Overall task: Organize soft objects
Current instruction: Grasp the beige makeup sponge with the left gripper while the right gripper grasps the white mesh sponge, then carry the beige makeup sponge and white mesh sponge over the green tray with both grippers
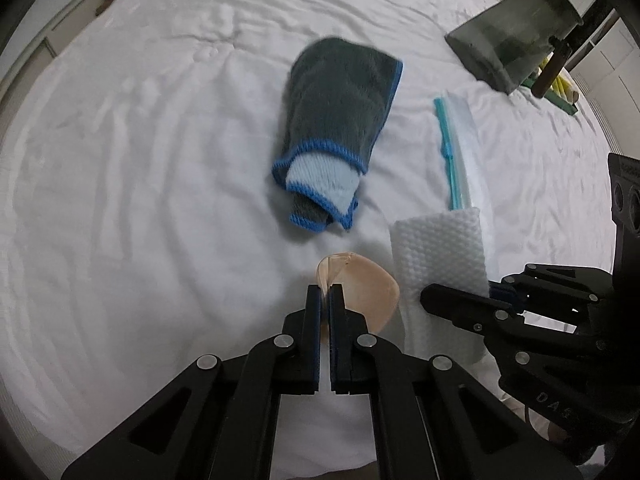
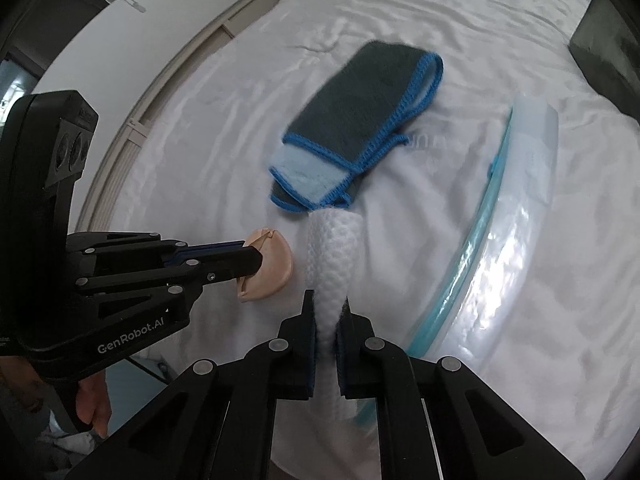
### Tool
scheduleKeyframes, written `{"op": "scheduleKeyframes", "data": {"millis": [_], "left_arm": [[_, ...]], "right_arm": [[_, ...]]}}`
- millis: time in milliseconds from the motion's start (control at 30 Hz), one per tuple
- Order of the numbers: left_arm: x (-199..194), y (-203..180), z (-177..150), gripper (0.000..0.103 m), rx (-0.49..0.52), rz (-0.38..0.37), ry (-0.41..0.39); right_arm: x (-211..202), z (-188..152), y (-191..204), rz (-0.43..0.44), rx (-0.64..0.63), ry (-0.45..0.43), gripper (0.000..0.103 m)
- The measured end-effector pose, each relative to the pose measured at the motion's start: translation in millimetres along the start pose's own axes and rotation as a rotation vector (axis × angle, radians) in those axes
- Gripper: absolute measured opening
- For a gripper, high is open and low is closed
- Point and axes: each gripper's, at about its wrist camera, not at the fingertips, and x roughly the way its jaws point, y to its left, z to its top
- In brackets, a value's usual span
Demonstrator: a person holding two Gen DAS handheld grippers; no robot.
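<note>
Two tools: left tool [image 1: 324,300] pinching one peach sponge [image 1: 360,292], right tool [image 2: 327,312] pinching one white cloth [image 2: 334,256]. One gray-blue towel [image 1: 340,120], one clear zip bag [image 2: 520,220] on one bed [image 1: 140,160].

Black hand-held gripper [image 2: 325,312], seemingly blue-padded

One cloth [image 1: 338,120], one sponge [image 1: 362,292], one wipe [image 1: 440,252], one bag [image 2: 516,216].

Matt knitted cloth [image 1: 340,120]; white quilted wipe [image 2: 334,256]; glossy clear plastic bag [image 2: 520,240]; smooth beige sponge [image 2: 268,264]; wrinkled cotton sheet [image 1: 140,200].
</note>
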Motion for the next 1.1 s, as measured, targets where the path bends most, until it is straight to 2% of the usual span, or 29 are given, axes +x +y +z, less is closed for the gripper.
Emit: {"op": "scheduleKeyframes", "data": {"millis": [300, 533, 800, 1100], "left_arm": [[-33, -6, 11, 0.001, -0.005, 0.054, -0.033], [-53, -35, 27, 0.001, 0.009, 0.045, -0.049], [-62, -109, 51, 0.001, 0.062, -0.013, -0.052], [-67, -237, 90, 0.001, 0.166, -0.137, -0.096]], "right_arm": [[-40, 9, -7, 0.033, -0.009, -0.044, 0.007], [-81, 12, -21, 0.031, -0.008, -0.067, 0.007], [-151, 5, -74, -0.032, 0.031, -0.105, 0.007], [-249, -8, -154, -0.169, 0.079, -0.167, 0.007]]}}
